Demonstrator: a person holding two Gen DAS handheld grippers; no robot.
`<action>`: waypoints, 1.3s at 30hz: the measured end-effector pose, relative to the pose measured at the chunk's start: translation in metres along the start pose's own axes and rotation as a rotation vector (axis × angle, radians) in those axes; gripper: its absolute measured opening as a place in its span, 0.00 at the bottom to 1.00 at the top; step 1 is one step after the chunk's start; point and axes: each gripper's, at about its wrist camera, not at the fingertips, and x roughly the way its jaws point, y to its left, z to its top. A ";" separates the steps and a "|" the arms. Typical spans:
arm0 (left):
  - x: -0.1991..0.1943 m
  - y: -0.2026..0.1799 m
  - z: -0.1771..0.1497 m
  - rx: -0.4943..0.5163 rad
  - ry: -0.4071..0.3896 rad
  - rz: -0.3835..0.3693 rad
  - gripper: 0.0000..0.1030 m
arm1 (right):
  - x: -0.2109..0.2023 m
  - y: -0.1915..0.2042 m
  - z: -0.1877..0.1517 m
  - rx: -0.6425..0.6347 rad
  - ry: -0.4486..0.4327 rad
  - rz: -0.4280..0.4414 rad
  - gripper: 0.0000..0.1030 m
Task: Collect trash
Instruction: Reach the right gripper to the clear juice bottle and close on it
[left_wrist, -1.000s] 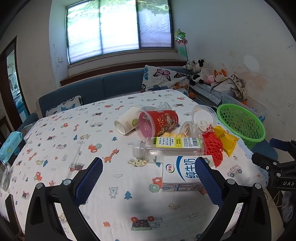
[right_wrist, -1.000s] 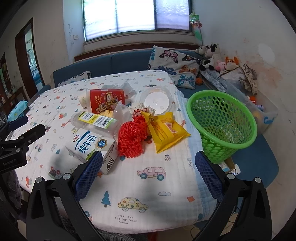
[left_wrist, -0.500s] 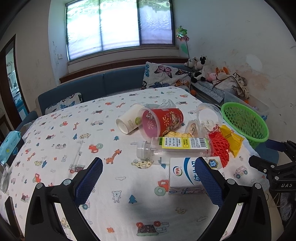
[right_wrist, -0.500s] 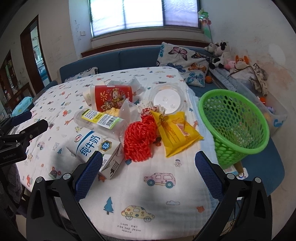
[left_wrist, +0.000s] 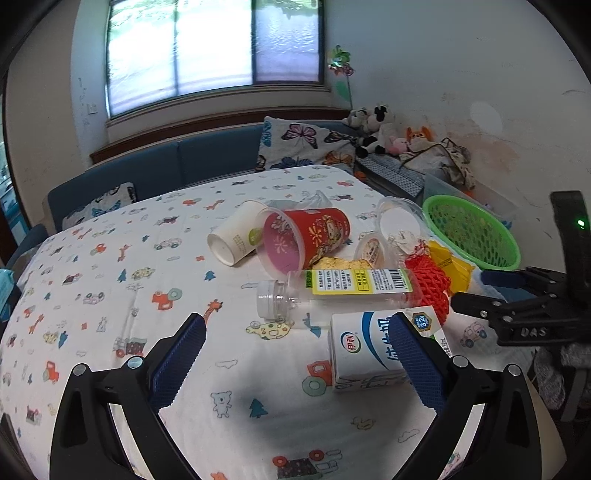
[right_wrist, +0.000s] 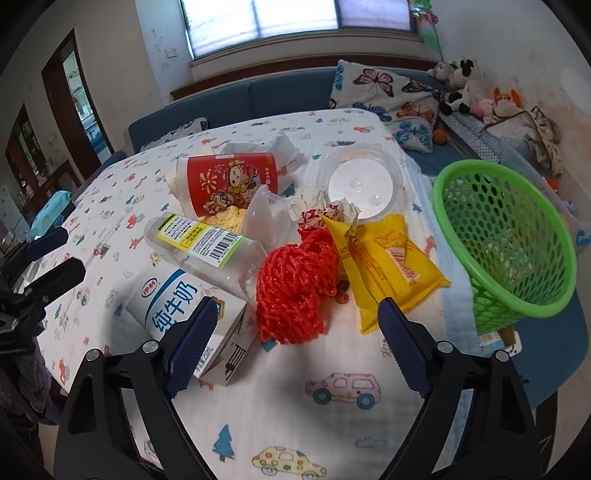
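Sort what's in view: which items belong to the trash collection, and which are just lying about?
Job:
milk carton
clear bottle
red net
yellow wrapper
red cup
green basket

Lying about:
butterfly pillow
plush toys
wipes pack

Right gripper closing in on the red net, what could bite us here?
Right gripper, jaws just narrowing with nothing between them yet, may snag the milk carton that its left finger overlaps. The red net lies against the yellow wrapper and could drag it. The green basket stands off the table, so a drop could miss.
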 end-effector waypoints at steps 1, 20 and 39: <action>0.001 0.000 0.000 0.011 0.001 -0.011 0.93 | 0.003 0.000 0.002 0.001 0.008 0.008 0.80; 0.022 -0.008 -0.008 0.122 0.071 -0.145 0.93 | 0.037 -0.005 0.017 -0.004 0.093 0.033 0.61; 0.026 0.006 -0.016 0.046 0.115 -0.131 0.93 | 0.063 0.078 0.077 -0.562 0.217 0.327 0.61</action>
